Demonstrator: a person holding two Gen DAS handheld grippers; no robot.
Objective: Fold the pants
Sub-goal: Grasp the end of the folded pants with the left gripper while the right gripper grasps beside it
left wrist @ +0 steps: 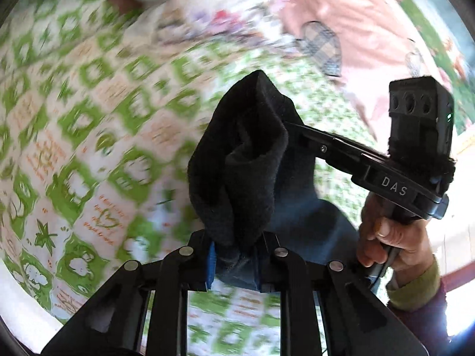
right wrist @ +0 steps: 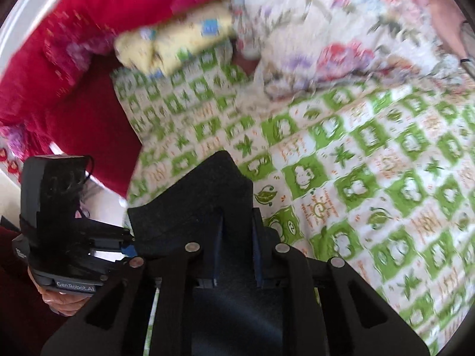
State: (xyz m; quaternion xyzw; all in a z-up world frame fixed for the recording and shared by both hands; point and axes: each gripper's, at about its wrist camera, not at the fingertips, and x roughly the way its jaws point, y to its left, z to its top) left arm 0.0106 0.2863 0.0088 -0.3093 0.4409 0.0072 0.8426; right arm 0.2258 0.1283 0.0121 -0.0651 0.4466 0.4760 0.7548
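The black pants [left wrist: 240, 160] hang in the air above a green-and-white checked bedsheet [left wrist: 74, 136]. My left gripper [left wrist: 234, 255] is shut on a bunched edge of the pants, which rise in folds in front of it. My right gripper [left wrist: 292, 127] shows in the left wrist view, pinching the same cloth from the right. In the right wrist view the right gripper [right wrist: 236, 234] is shut on the pants [right wrist: 202, 204], whose cloth covers its fingers. The left gripper [right wrist: 127, 247] grips the cloth's left edge there.
The bedsheet [right wrist: 371, 163] covers the bed. A flowered quilt [right wrist: 311, 29], a yellow pillow [right wrist: 172, 44] and a red blanket [right wrist: 59, 44] lie at the far end. A pink cloth [left wrist: 350, 29] with a plaid heart lies at the upper right of the left wrist view.
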